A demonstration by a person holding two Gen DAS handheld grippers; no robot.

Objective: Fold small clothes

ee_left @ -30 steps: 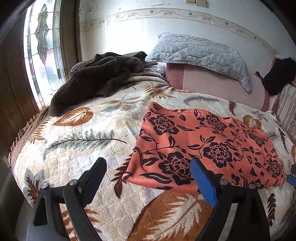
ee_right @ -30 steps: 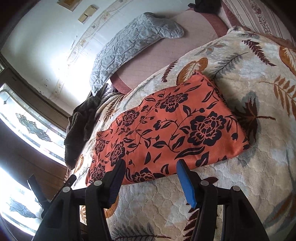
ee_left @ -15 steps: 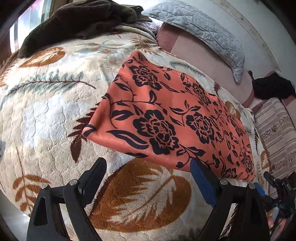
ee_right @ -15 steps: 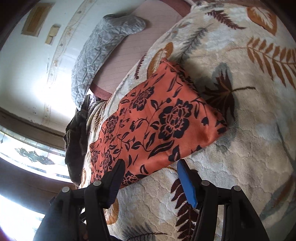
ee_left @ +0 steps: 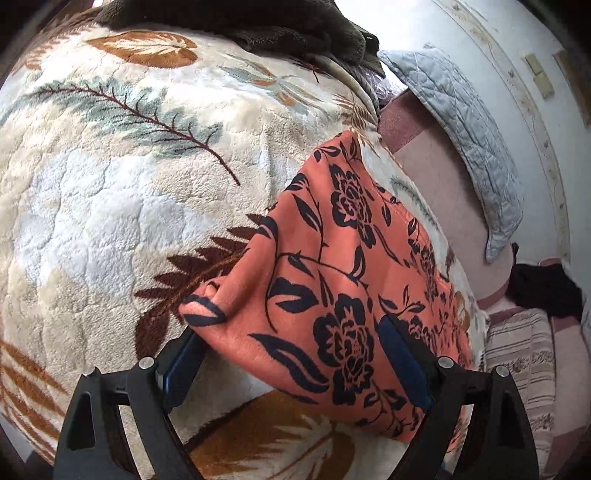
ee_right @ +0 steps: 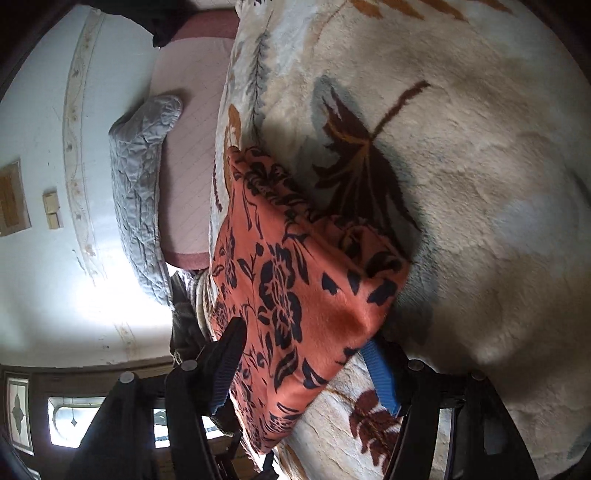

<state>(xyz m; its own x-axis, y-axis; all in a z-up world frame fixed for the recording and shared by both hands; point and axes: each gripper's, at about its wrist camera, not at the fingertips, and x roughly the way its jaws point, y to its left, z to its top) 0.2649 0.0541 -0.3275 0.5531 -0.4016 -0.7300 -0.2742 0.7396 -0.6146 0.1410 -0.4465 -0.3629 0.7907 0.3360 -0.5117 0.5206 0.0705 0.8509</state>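
Both tongs, left tongs (ee_left: 291, 354) and right tongs (ee_right: 306, 363), stand apart, straddling the orange cloth's (ee_left: 332, 280) near corners; clamp every layer, then lift evenly.

Daylit, window (ee_right: 74, 417) glare blown out, fisheye-warped edges, dark vignette

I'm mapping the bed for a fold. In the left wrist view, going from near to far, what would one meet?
Left tongs → orange floral cloth → leaf-pattern blanket → dark brown garment
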